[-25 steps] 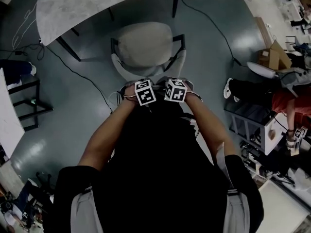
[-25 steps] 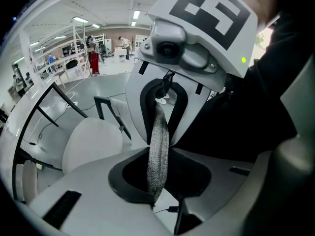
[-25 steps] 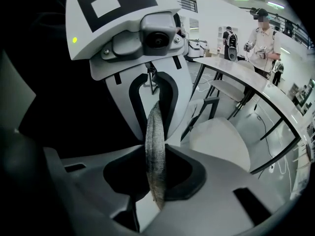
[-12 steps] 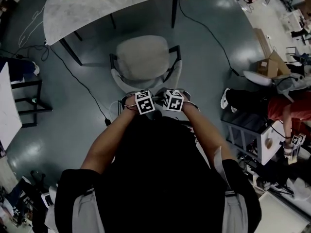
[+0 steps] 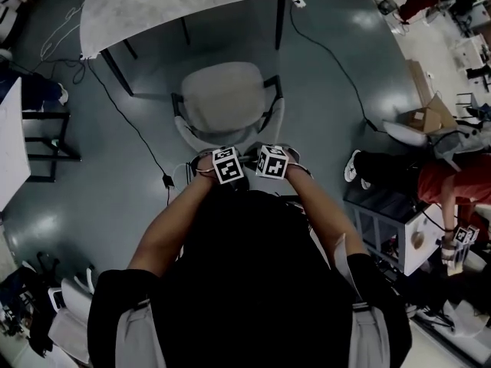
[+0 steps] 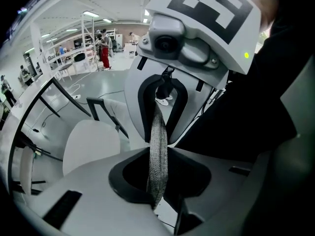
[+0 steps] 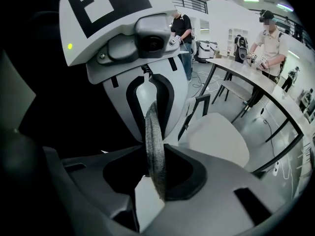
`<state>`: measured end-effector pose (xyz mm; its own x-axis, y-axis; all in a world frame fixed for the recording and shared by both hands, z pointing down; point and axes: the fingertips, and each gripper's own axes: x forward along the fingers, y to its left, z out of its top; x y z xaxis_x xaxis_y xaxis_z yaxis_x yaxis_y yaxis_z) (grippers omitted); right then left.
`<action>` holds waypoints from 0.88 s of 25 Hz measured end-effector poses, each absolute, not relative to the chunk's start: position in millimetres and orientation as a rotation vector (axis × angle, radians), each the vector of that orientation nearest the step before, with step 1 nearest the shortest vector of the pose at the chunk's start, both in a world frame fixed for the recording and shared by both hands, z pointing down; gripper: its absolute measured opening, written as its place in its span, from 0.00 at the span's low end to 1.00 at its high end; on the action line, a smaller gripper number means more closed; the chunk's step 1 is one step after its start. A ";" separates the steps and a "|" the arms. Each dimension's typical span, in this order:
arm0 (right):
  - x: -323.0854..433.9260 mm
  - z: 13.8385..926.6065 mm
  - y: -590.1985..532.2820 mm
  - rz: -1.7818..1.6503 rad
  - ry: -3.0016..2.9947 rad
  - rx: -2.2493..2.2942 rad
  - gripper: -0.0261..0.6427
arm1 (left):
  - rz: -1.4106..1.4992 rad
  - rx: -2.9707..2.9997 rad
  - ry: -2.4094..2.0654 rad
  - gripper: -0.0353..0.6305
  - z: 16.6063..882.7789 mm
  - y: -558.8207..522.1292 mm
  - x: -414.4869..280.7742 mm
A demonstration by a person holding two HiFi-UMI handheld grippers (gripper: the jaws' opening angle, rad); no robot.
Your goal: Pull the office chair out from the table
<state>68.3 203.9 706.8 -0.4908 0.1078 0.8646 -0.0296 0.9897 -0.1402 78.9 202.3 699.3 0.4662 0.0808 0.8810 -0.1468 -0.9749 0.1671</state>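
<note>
At the table's [image 5: 176, 6] near edge, the office chair [image 5: 226, 98] stands out on open floor [image 5: 322, 129], seat facing the table. Versus a second ago, we see a slightly wider band of floor between seat front and table edge, so the chair has come back toward the person. Arms and marker cubes hold the same pose over the backrest [image 6: 158, 141] as before.

Left gripper [image 6: 158, 193]: clamped on the backrest's thin grey woven top rim, jaws pressed to both sides. Right gripper [image 7: 155, 181]: clamped on the same rim just beside it. The two face each other along the strip.

Cardboard box [image 5: 424, 116] at the floor's right edge, flaps open. We cannot make out its contents.

Floor is glossy grey-green. A black cable [image 5: 130, 119] runs from the table's left corner down past the chair's left side. Seated person in red [image 5: 453, 182] at the right edge, well apart from the chair.
</note>
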 end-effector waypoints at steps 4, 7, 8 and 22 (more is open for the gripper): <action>77.1 708.3 218.3 0.147 -2.087 -0.074 0.18 | 1.505 2.482 -0.124 0.19 700.7 216.3 87.5; 79.3 706.2 223.2 0.126 -2.094 -0.075 0.18 | 1.500 2.476 -0.170 0.19 698.7 221.1 89.6; 80.4 706.0 224.6 0.121 -2.095 -0.073 0.18 | 1.500 2.473 -0.184 0.19 698.4 222.6 90.7; 85.7 697.4 231.6 0.066 -2.075 -0.066 0.20 | 1.482 2.514 -0.260 0.20 685.4 231.3 88.9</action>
